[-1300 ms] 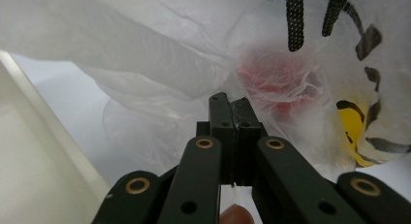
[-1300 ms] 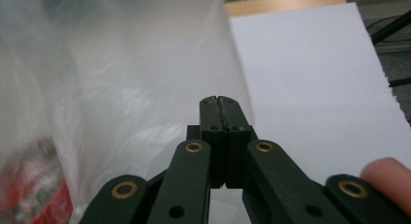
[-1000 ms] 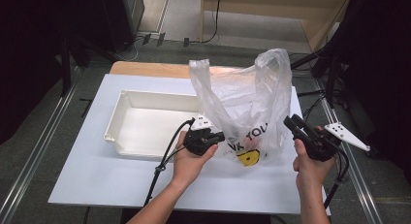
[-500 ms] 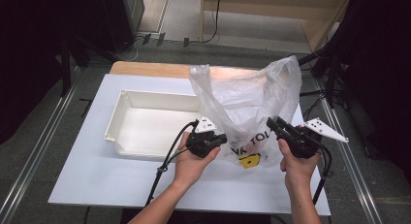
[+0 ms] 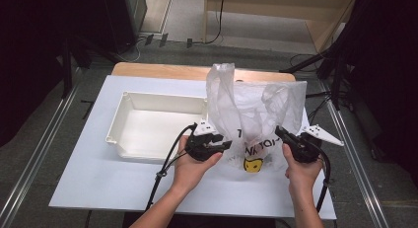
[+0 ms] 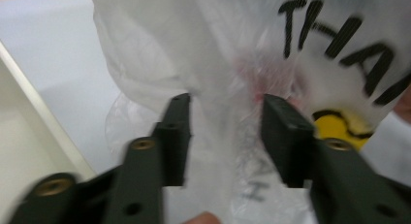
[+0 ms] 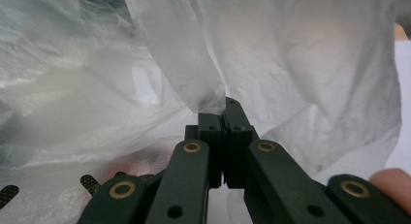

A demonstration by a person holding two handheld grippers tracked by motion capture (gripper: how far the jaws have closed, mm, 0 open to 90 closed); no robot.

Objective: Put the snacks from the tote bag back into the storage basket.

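- our right gripper (image 7: 224,118) has just closed; its jaws meet and pinch a fold of the plastic bag (image 5: 254,109), a strip of film rising straight out of the tips.
- we judge that pinch is there to steady the bag's right side, so the film can be pulled or lifted without the sack sagging.
- our left gripper (image 6: 225,136) has just been opening. its jaws stand about half apart with bag film lying between them, and the pads (image 6: 177,132) do not seem to press on it, so it holds nothing for now.
- in the high view the left gripper (image 5: 217,145) sits at the bag's lower left and the right gripper (image 5: 286,139) at its lower right, one on each flank, which suits spreading or opening the sack.
- the bag stands on the white table (image 5: 88,183), right of centre, handles up, its printed black letters and yellow smiley (image 5: 253,165) facing us. something reddish shows faintly through the film near the base; we cannot tell what it is.
- a white tray (image 5: 157,127) lies just left of the bag, close beside the left hand (image 5: 192,164); its near wall could crowd that hand if it swings outward.
- loose film billows around both sets of jaws and hides the bag's mouth, so a clean regrip on the left may take some hunting.
- cables trail from both grippers toward us, clear of the bag.
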